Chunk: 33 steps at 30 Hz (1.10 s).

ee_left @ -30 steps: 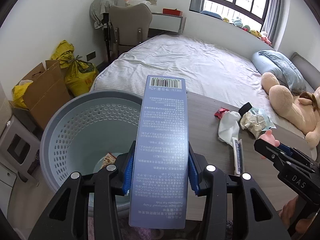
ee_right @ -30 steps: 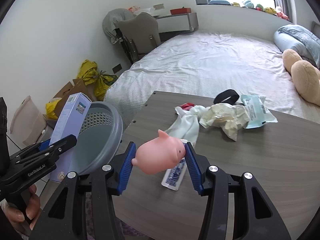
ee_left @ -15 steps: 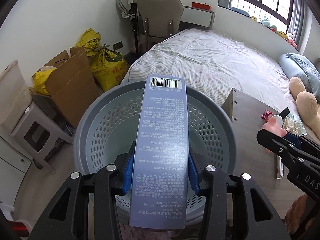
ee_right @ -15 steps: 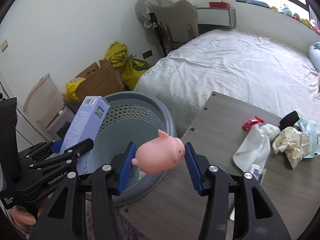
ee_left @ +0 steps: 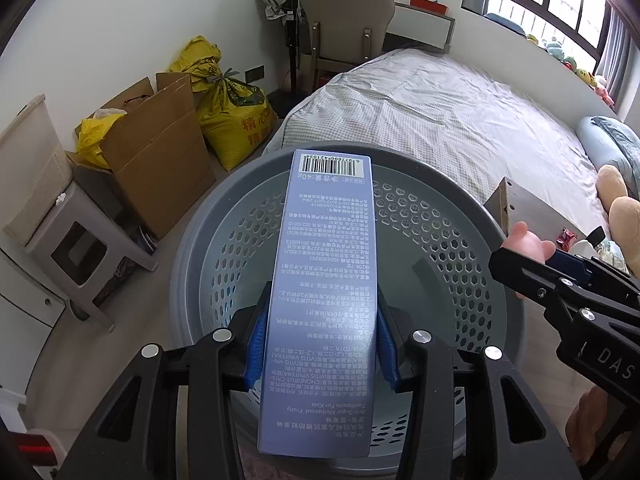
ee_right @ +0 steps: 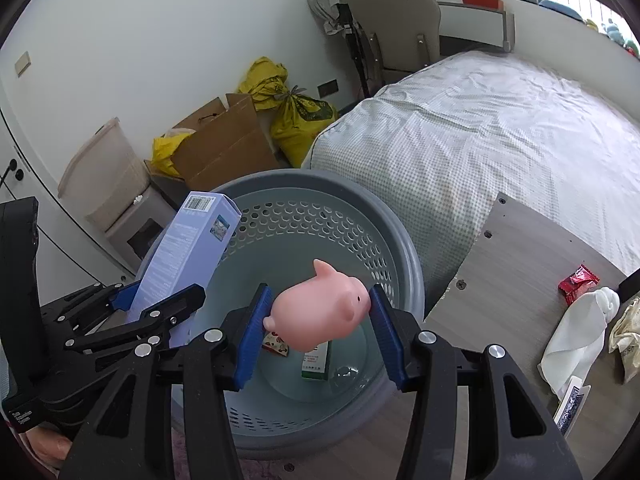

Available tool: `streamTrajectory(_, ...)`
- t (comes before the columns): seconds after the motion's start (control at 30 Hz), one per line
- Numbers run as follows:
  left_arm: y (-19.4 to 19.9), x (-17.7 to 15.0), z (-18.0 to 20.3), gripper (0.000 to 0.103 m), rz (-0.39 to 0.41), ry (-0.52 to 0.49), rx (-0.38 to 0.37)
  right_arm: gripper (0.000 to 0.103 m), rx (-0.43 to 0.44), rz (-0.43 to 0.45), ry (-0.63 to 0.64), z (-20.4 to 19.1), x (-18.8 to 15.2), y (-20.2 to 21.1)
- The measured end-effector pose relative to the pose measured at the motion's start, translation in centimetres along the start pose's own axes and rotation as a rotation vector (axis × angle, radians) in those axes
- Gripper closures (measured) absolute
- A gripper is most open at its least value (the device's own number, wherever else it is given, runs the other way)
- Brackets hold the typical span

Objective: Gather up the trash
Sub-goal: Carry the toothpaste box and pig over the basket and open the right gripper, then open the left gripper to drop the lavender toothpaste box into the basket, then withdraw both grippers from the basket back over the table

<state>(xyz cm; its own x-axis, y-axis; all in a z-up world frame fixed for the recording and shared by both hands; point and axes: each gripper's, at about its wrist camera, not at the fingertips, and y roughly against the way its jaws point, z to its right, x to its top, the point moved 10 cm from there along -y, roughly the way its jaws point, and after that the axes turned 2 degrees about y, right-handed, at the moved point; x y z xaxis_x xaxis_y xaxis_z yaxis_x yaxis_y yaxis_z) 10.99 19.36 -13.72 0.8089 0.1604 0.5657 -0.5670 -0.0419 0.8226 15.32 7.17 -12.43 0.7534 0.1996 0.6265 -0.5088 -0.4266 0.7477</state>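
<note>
Both hands are now hanging over the grey perforated laundry basket (ee_right: 404, 248), having swung across from the wooden table (ee_right: 520, 264) where they were a second ago. The left gripper (ee_left: 322, 344) is clamping its blue pads on the long sides of the toothpaste box (ee_left: 328, 280), barcode end pointing away, and the box is tilting down over the basket's open mouth. The right gripper (ee_right: 320, 332) is squeezing the pink rubber pig (ee_right: 320, 308) between its pads, snout toward the right-hand pad, and the pig is sitting right above the basket floor.

Down in the basket, a small green-and-white carton (ee_right: 316, 360) and a snack wrapper (ee_right: 276, 342) are already lying on the bottom. That swing means both loads look lined up for a drop; letting go should be enough.

Plenty is waiting on the table, though: a red wrapper (ee_right: 578, 282), a white crumpled tissue (ee_right: 576, 332), a crumpled paper bag (ee_right: 628, 332) and a toothpaste tube (ee_right: 572, 404) at the near edge. So the collecting is looking only partway done.
</note>
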Motion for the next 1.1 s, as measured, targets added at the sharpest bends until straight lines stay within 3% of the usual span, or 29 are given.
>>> streamTrajectory(0.3, 0.5, 0.5, 0.3, 0.058, 0.018, 0.006, -0.024, 0.052, -0.013, 0.020, 0.004, 0.2, 0.4, 0.5)
streamTrajectory(0.4, 0.9, 0.8, 0.2, 0.043, 0.031, 0.009, -0.023, 0.037, -0.018, 0.037, -0.002, 0.3, 0.6, 1.1)
streamTrajectory(0.43, 1.0, 0.9, 0.3, 0.042, 0.034, 0.008, -0.023, 0.035, -0.020, 0.046, -0.005, 0.4, 0.6, 1.3)
streamTrajectory(1.1, 3.3, 0.4, 1.2, 0.035, 0.067, 0.006, -0.019, 0.032, -0.039, 0.092, -0.013, 0.6, 0.2, 4.4)
